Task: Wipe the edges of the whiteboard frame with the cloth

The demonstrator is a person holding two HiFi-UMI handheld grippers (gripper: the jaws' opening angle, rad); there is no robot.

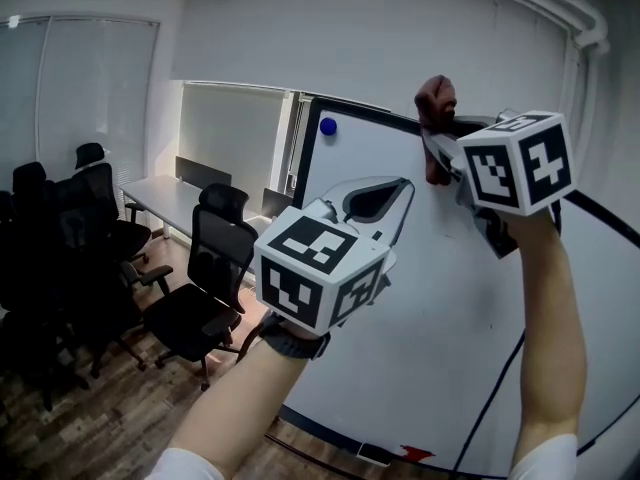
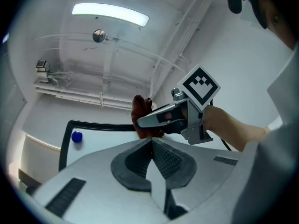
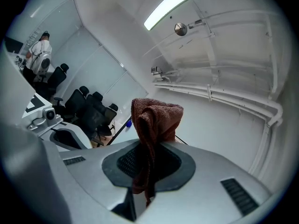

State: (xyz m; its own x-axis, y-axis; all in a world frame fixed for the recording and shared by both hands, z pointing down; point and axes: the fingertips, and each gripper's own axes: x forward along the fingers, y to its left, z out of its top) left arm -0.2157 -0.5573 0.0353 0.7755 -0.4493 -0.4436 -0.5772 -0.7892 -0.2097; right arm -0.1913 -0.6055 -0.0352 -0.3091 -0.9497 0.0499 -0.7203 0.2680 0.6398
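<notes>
The whiteboard (image 1: 420, 298) has a black frame (image 1: 365, 107), and a blue magnet (image 1: 328, 126) sits near its top left corner. A brown-red cloth (image 1: 437, 101) rests on the top frame edge with my right gripper (image 1: 437, 153) shut on it. In the right gripper view the cloth (image 3: 153, 121) stands bunched up out of the right gripper (image 3: 148, 147). My left gripper (image 1: 405, 184) hovers in front of the board below the top edge, shut and empty. From the left gripper (image 2: 152, 142) view I see the cloth (image 2: 140, 111) on the frame (image 2: 96, 124).
Black office chairs (image 1: 205, 268) and a long desk (image 1: 168, 194) stand at the left on a wooden floor. A black cable (image 1: 500, 388) hangs down the board's face. White pipes (image 2: 79, 94) run under the ceiling. A person (image 3: 39, 55) is far off.
</notes>
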